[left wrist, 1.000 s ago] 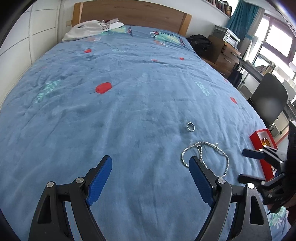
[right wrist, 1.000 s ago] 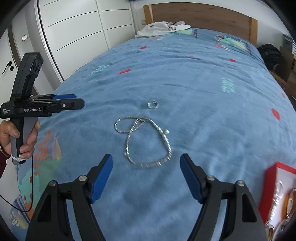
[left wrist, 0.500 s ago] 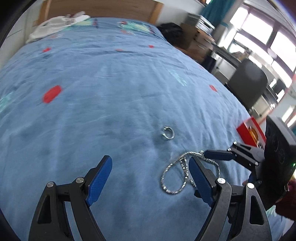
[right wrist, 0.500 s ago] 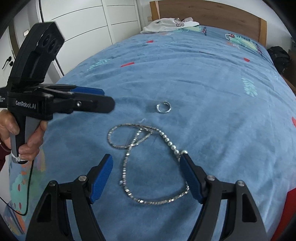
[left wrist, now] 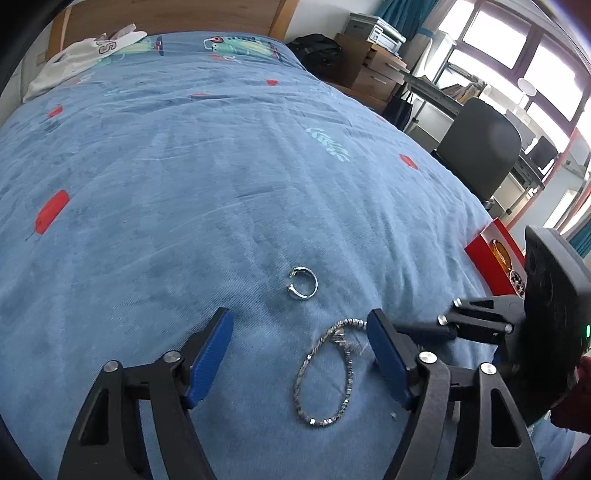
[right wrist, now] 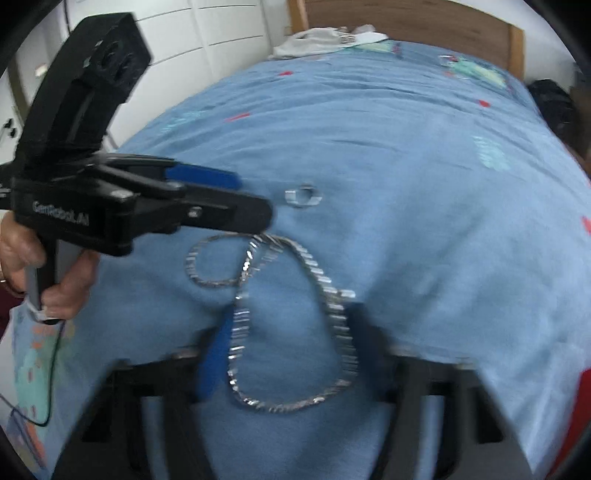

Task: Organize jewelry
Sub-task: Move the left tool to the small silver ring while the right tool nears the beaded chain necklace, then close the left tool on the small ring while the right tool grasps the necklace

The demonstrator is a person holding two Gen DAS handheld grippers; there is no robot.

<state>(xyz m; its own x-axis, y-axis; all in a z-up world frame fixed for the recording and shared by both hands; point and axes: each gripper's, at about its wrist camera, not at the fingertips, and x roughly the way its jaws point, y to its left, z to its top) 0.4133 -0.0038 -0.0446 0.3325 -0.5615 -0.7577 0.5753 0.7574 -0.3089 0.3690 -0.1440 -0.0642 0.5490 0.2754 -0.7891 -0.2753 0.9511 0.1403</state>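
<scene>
A silver chain necklace (right wrist: pixel 291 332) lies in a figure-eight on the blue bedspread (left wrist: pixel 221 166), with a small open silver ring (left wrist: pixel 303 282) just beyond it. My right gripper (right wrist: pixel 291 343) hangs low over the chain's large loop. Its blurred jaws are closing with the loop between them, and the pads do not press on it. My left gripper (left wrist: pixel 299 354) straddles the chain's small loop (left wrist: pixel 325 376). Its jaws are closing too and hold nothing. Each gripper shows in the other's view, the left gripper (right wrist: pixel 240 195) and the right gripper (left wrist: pixel 443 325).
A red jewelry box (left wrist: pixel 491 251) sits at the bed's right edge. White clothing (left wrist: pixel 85 55) lies by the wooden headboard. A black chair (left wrist: pixel 480 147) and a desk stand right of the bed, white wardrobes (right wrist: pixel 207 33) to its left. A hand (right wrist: pixel 55 291) holds the left gripper's handle.
My left gripper has moved in over the small loop, close to the right gripper. The right gripper has sunk toward the chain. Both pairs of jaws stand a little narrower.
</scene>
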